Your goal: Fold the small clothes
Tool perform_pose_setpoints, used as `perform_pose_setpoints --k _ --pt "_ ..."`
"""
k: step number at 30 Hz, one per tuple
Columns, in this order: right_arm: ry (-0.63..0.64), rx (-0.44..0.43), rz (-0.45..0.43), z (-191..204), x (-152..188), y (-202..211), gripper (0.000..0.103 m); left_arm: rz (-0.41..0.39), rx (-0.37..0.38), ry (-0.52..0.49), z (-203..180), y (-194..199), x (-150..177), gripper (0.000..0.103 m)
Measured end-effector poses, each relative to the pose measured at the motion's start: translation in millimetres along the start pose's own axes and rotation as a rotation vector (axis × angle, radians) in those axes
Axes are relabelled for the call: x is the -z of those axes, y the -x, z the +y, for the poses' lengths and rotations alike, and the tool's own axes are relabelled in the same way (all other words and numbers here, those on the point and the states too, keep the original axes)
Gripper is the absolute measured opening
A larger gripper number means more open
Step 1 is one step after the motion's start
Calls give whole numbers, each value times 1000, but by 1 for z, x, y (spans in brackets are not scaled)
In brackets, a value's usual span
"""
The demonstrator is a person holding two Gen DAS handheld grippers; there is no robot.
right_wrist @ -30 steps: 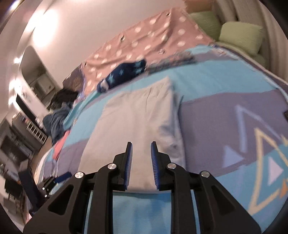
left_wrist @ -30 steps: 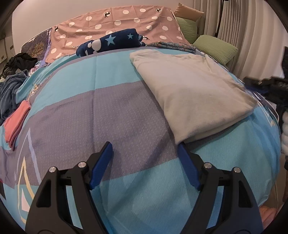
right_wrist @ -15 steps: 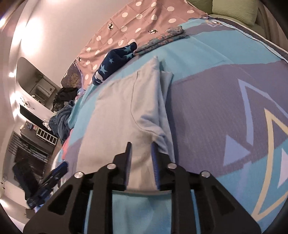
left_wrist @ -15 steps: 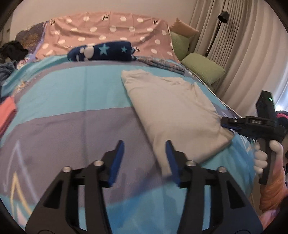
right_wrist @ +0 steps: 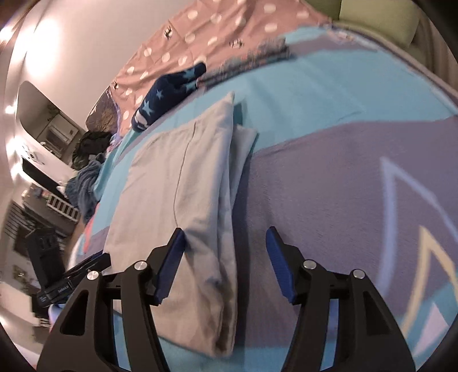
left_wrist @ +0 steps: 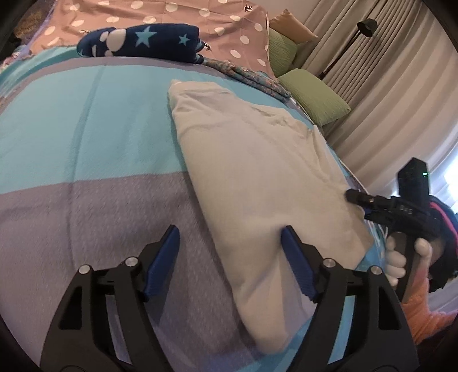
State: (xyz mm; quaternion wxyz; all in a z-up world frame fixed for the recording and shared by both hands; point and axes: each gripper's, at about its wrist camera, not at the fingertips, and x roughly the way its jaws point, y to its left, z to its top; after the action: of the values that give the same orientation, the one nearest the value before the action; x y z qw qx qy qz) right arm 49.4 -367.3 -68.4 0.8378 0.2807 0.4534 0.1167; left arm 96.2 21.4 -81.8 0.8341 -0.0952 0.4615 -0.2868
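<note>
A pale folded garment (left_wrist: 257, 183) lies flat on the bed (left_wrist: 86, 128), its long axis running away from both cameras toward the dotted pink cover (left_wrist: 223, 20) at the far end. The left gripper (left_wrist: 230, 249) straddles the garment's near left edge: one of its fingers (left_wrist: 294, 257) sits over the cloth, the other over bare bedspread, and the jaws are opening with nothing pinched. The right gripper (right_wrist: 226, 257) straddles the opposite, layered edge in the same way, its jaws also opening, the cloth lying loose between them and not pressed. Both hands sit at the near short end, about equally close. To my eye the next fold should carry this near end away along the long axis, each gripper taking its own corner.
</note>
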Motion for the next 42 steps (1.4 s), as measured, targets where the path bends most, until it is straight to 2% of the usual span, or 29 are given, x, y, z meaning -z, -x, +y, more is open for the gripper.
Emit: perform_pose_setpoints --k 6,10,12,14,16,19,21,22,26,29,34,38,42 --pt "20 -80 36 -3 -23 -17 61 16 61 36 11 -18 -19 73" --pt "116 -165 60 -4 -41 -35 61 30 109 22 13 -31 -32 73" --pt "122 -195 77 -4 -49 -41 61 39 138 24 16 -39 -42 73" --pt "156 -195 97 1 -57 -48 58 50 161 22 18 -48 -52 71" --pt "199 -182 107 8 -63 -58 53 53 160 10 18 -55 -60 67" --pt "197 -193 114 9 -70 -69 43 45 144 13 21 -65 -69 53" --pt "181 -195 112 9 -71 -73 36 32 137 30 26 -68 -72 40" --pt "180 -191 107 9 -70 -72 32 24 137 43 28 -68 -72 38" --pt "239 -104 37 27 -60 -57 19 -12 63 -11 15 -60 -68 28" --pt "296 -49 -38 48 -56 -40 16 -66 13 -62 -5 -43 -71 20" --pt "397 -10 -193 87 -55 9 15 -159 -26 -176 -45 -6 -83 19" --pt "445 3 -312 106 -72 47 15 -249 -36 -260 -84 26 -113 18" --pt "470 12 -410 119 -114 82 15 -320 -64 -346 -123 44 -158 19"
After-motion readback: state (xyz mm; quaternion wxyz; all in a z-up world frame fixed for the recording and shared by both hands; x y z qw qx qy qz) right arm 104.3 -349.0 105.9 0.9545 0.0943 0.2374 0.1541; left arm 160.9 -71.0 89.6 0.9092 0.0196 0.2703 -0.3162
